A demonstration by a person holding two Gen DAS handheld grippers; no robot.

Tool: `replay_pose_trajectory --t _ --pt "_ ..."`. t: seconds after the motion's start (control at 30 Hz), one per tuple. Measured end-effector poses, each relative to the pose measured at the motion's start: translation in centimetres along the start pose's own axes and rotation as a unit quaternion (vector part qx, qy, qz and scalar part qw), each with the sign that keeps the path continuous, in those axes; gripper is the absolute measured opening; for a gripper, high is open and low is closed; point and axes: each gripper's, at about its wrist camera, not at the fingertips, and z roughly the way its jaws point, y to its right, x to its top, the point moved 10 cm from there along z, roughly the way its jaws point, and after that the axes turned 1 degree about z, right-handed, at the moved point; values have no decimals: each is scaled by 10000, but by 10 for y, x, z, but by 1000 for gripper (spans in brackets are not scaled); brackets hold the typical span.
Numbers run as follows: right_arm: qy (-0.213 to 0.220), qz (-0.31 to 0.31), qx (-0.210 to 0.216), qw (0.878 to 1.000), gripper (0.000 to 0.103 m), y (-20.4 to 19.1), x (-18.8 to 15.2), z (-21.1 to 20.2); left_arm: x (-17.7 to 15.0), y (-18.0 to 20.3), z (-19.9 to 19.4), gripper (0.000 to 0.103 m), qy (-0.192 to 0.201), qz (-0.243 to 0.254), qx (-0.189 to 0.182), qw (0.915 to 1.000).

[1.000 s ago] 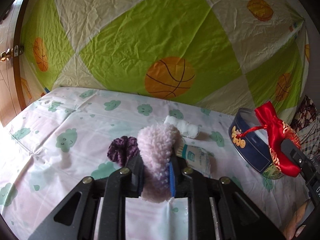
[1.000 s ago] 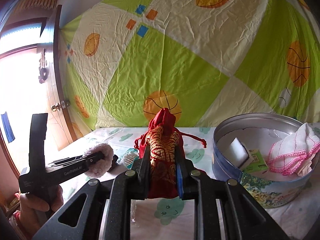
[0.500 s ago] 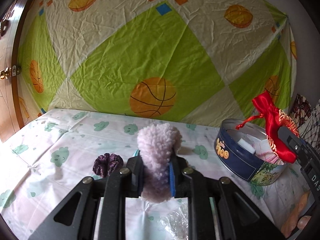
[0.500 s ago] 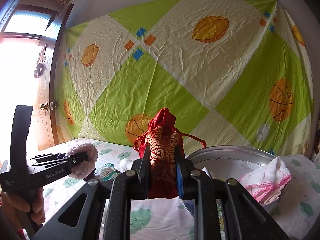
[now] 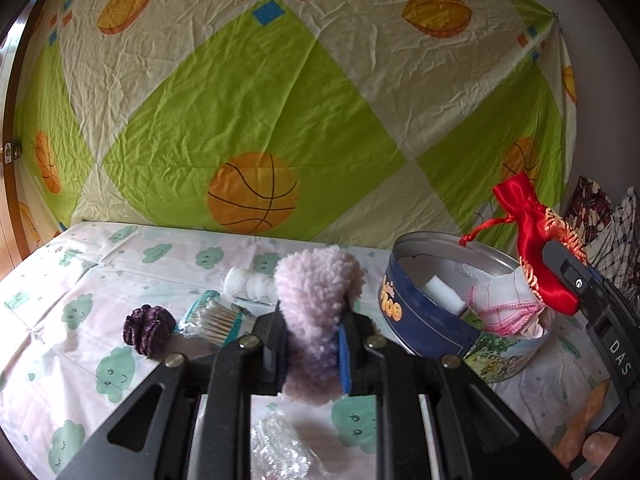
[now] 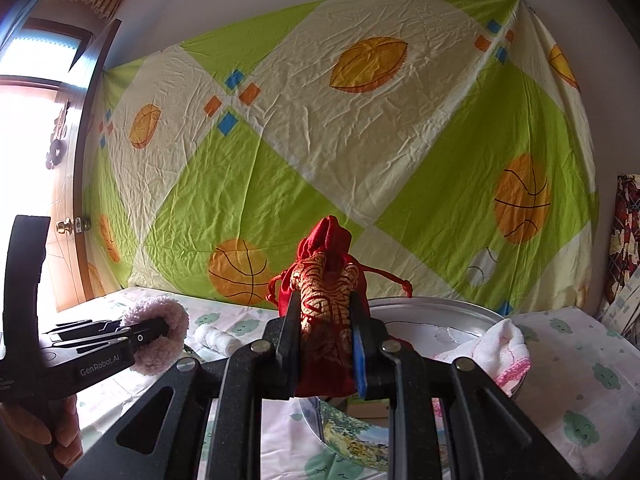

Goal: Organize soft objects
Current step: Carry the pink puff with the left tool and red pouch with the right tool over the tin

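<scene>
Two claws, each clamped on a soft thing above the table.

Nearest in the left wrist view, the left claw pinches a fluffy pink pad that stands up between its fingers; under it lies a clear crinkled wrapper, and just beyond on the cloud-print tablecloth are a purple scrunchie, a packaged comb and a white roll. To the right, the right claw grips a red drawstring pouch, held over the round blue tin. Only the left view shows the white block inside the tin; both show the pink-edged cloth draped at its rim. Farthest hangs the basketball-print sheet; only the right view shows the door.
</scene>
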Motion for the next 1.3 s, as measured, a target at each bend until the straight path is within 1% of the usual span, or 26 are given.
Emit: replay_pose_trajectory --t 0.33,0.6,0.97,1.3 --pt "-40 244 -289 9993 22 50 2 2 12 61 11 17 17 240 -322 9992" --pt "-93 359 -508 9980 22 85 3 7 19 100 24 17 -40 244 -570 9981" --pt "-120 484 -846 9952 22 127 3 12 20 139 42 17 -96 363 -699 9968" --pt "-303 498 -1134 9918 22 157 -4 28 12 174 66 17 -271 443 -776 9956"
